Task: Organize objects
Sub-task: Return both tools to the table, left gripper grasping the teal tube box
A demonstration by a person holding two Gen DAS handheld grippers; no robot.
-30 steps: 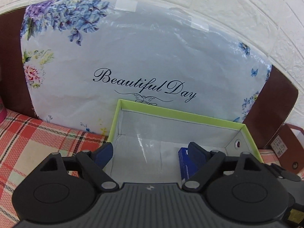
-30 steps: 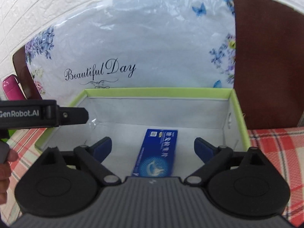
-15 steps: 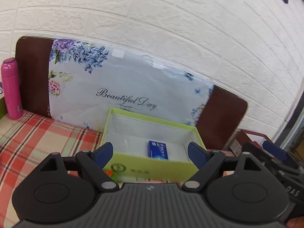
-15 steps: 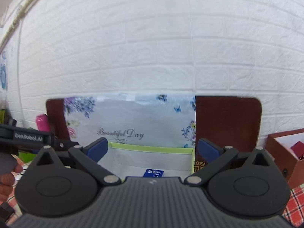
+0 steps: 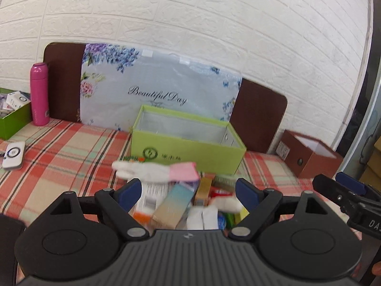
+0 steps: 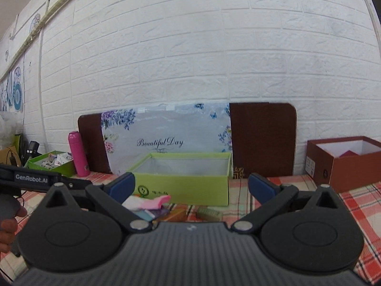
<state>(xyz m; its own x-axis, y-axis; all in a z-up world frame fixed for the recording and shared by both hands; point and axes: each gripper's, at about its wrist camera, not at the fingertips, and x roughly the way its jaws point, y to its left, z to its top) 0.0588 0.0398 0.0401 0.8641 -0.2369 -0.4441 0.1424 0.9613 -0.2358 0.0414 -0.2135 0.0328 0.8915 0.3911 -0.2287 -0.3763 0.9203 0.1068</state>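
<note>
Gaping left tongs [image 5: 188, 191] over glossy cartons [image 5: 173, 205], matte green box [image 5: 188, 143] behind

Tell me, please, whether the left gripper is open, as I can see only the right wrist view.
Observer: Yes. The left gripper is open and holds nothing. Its fingers frame the pile in front of the green box.
Operator: Thank you. What is in that pile besides the glove?
Observer: A teal-to-tan box lies beside a slim gold box, both just below the glove's pink cuff.
Operator: Is there anything farther left on the cloth?
Observer: A flat white device lies by itself on the plaid tablecloth, in front of the pink bottle.
</note>
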